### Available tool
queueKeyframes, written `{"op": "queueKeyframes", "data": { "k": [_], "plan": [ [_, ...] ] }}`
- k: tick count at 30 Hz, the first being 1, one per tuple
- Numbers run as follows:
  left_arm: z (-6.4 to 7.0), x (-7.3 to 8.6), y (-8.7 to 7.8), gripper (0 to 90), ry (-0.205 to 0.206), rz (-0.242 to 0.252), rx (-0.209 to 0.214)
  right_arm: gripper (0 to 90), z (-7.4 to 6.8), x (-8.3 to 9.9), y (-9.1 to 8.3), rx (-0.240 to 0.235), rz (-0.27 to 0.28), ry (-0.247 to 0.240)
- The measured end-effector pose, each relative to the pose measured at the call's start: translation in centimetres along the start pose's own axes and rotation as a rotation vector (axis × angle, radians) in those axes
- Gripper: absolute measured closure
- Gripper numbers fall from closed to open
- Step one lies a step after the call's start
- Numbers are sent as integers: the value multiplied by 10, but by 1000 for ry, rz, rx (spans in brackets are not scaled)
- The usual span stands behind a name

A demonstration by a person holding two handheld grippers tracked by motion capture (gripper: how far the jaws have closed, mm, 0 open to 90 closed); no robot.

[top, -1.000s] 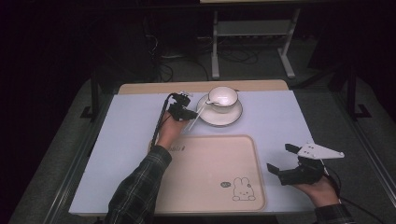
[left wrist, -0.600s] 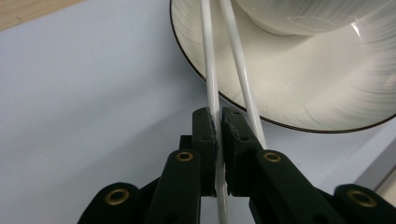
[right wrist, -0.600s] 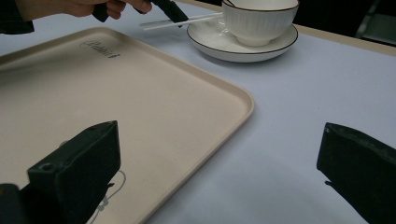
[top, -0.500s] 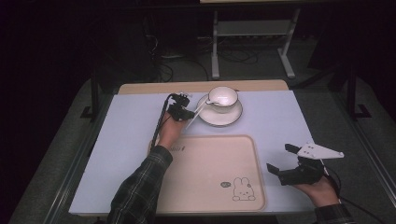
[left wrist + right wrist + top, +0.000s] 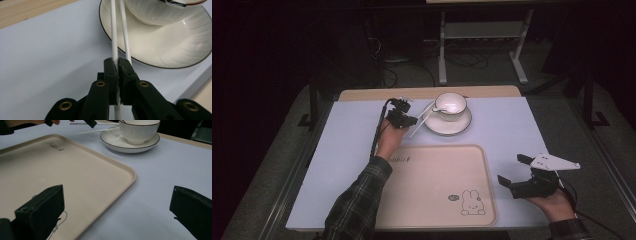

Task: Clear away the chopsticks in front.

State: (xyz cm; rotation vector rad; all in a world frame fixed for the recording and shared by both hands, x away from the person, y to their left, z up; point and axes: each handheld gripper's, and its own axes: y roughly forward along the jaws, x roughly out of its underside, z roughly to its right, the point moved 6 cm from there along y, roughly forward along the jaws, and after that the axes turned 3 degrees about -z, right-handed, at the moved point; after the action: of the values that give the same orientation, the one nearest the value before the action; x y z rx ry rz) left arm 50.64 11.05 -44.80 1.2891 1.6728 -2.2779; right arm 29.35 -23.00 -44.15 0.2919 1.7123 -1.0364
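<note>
Left gripper clamped on chopsticks, tips leaning on saucer beside bowl. Right gripper wide, idle by tray. Grasp done; lifting and placing, likely onto tray, remaining.

High view: placed above the near side of the table, facing forward and down, rather far. Left gripper view: very close and low, looking along the table at the saucer rim. Right gripper view: low over the tray corner, facing across to the same saucer. Shared by all three: saucer and cup.
</note>
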Motion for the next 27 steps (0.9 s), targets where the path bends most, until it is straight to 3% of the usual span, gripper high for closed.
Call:
{"op": "queueKeyframes", "data": {
  "k": [13,27],
  "plan": [
    [-18,32,-56,855,-18,37,14,0,1,0,1,5,-4,-1],
    [-10,84,-110,856,-40,82,34,0,-1,0,2,8,-10,-3]
  ]
}}
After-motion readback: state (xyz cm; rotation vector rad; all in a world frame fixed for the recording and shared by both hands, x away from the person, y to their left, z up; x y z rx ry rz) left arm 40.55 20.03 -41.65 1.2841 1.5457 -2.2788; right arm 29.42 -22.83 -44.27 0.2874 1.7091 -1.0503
